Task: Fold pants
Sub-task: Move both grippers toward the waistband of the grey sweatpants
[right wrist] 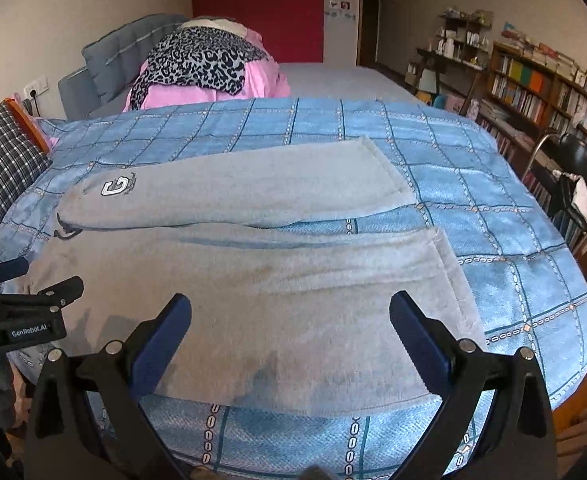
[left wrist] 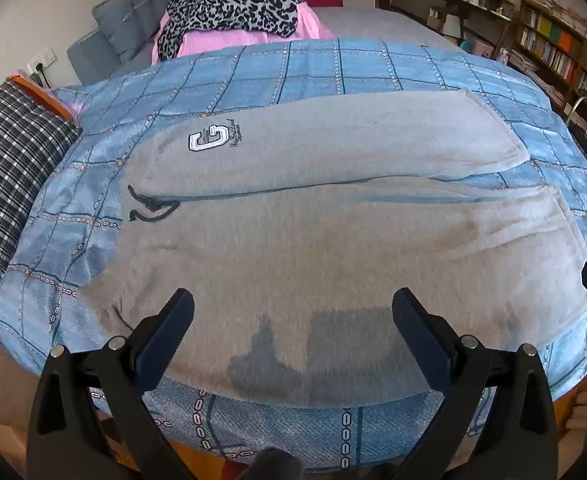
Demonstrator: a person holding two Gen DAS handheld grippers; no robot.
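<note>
Left wrist view first: the grey pants [left wrist: 313,248] lie flat across the blue checked blanket [left wrist: 393,68] on the bed, waistband at 9 o'clock, hems out toward 3 o'clock. Both legs run side by side, the far one carrying a white letter logo [left wrist: 208,139], and a dark drawstring [left wrist: 149,208] curls at the waist between them. A narrow strip of blanket shows between the legs near the hems. The left tongs [left wrist: 293,322] hang over the near leg with their blue pads wide apart, nothing between them, and their shadow falls on the cloth at 6 o'clock. At 3 o'clock a black piece of the other tool pokes into the edge of the view.

Over to the right wrist view: the right tongs [right wrist: 291,324] are just as wide apart and empty, poised above the near leg close to its hem. The pants [right wrist: 253,280] fill the middle here, far leg fanning away toward 1 o'clock. At 9 o'clock the left tool's black body sits over the waist end of the pants.

Round the bed: a leopard-print cloth [right wrist: 201,62] on a pink heap [right wrist: 181,94] at 11 o'clock, a plaid cushion [left wrist: 9,168] at 9 o'clock, and bookshelves [right wrist: 533,88] at 2 o'clock.
</note>
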